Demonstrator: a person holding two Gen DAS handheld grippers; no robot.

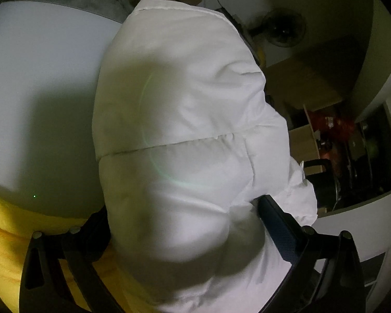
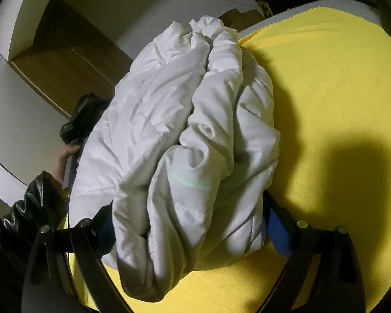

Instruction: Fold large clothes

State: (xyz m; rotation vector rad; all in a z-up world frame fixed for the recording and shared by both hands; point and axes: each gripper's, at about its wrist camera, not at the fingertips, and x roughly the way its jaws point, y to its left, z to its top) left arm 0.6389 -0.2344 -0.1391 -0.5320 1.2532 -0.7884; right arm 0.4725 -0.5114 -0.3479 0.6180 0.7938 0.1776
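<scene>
The white quilt [image 2: 190, 135] sits bundled on the yellow cloth [image 2: 338, 109], and I have it between both grippers. From my right wrist camera it is a thick roll of folds, bunched and creased, resting on the cloth with one end hanging toward me. My right gripper [image 2: 190, 224] points down at a slant, jaws wide, with the bundle filling the gap; both blue pads [image 2: 279, 232] lie against its sides, so I read it as clamped on the quilt. In the same view, past the bundle's left side, a hand [image 2: 65, 159] in a shiny black sleeve [image 2: 23, 214] holds the other tool.

From my left wrist camera the quilt [image 1: 185, 120] fills the middle, smooth with one stitched seam across it. My left gripper [image 1: 185, 224] also slants down, jaws wide and pressed on the padding; the right pad [image 1: 279, 232] dents the fabric.

I can read no label or writing anywhere.
</scene>
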